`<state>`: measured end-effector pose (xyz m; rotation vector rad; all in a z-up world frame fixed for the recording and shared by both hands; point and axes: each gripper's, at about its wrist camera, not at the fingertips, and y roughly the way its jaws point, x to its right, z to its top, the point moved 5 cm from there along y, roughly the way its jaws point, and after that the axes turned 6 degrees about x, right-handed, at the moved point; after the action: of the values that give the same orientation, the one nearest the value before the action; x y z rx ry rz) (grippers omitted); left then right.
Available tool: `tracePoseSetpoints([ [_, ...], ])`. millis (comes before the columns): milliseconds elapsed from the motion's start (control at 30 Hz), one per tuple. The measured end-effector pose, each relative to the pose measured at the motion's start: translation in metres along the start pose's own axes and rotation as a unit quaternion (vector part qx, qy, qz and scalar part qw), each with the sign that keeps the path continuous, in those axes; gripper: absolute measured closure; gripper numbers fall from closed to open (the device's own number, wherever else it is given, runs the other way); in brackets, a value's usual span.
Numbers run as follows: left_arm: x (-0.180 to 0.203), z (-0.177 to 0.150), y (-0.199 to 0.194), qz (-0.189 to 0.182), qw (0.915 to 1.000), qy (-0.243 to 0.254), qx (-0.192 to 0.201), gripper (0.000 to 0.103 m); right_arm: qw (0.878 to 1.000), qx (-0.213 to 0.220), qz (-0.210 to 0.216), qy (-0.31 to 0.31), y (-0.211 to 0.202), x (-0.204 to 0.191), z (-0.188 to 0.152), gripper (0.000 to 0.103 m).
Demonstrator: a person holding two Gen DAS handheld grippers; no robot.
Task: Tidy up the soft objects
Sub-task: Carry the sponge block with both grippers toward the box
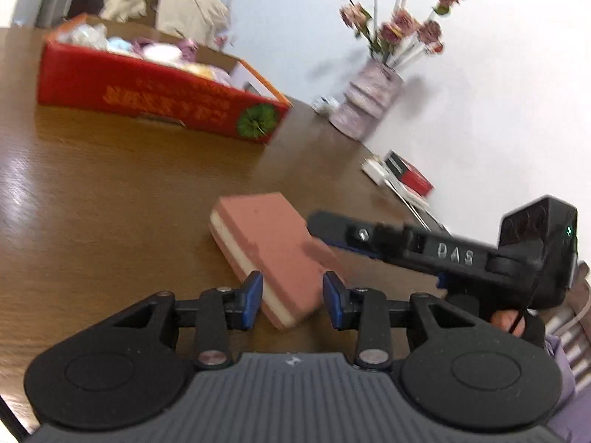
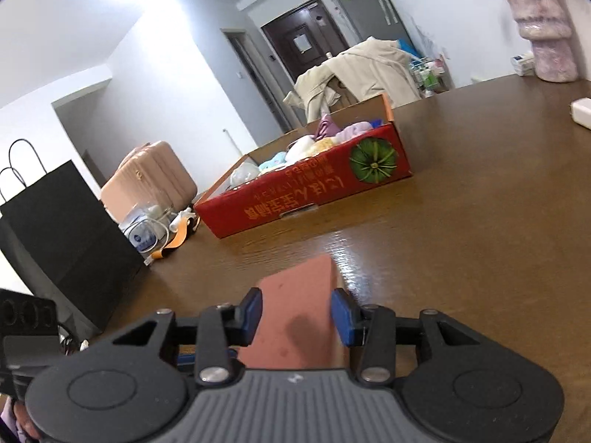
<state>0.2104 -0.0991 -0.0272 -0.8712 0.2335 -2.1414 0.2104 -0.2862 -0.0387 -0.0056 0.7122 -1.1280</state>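
A pink sponge block with a cream layer (image 1: 269, 243) lies on the brown table (image 1: 110, 184). My left gripper (image 1: 293, 301) is open, its blue pads on either side of the sponge's near end without pressing it. My right gripper (image 2: 297, 315) is open too, with the sponge (image 2: 299, 295) between its pads; it also shows in the left wrist view (image 1: 369, 238), reaching in over the sponge's right corner. A red cardboard box (image 1: 155, 92) holding several soft pastel items stands farther back on the table; it also shows in the right wrist view (image 2: 306, 188).
A pink vase of flowers (image 1: 369, 99) stands by the wall. A white charger (image 1: 373, 170) and a red and black box (image 1: 410, 175) lie at the table's right edge. A black paper bag (image 2: 62, 229) and a pink suitcase (image 2: 147, 181) stand beyond the table's left end.
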Motion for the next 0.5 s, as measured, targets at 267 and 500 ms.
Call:
tracePoseSetpoints([
  [267,-0.012,0.01,0.018,0.025,0.9994,-0.024,0.003,0.074,1.0,-0.019,-0.01,0.001,0.007,0.006,-0.009,0.074],
  [500,0.01,0.079,0.031,0.008,0.9983,0.016,0.055,0.078,0.999,0.043,-0.012,-0.031,0.005,-0.003,0.049,0.076],
])
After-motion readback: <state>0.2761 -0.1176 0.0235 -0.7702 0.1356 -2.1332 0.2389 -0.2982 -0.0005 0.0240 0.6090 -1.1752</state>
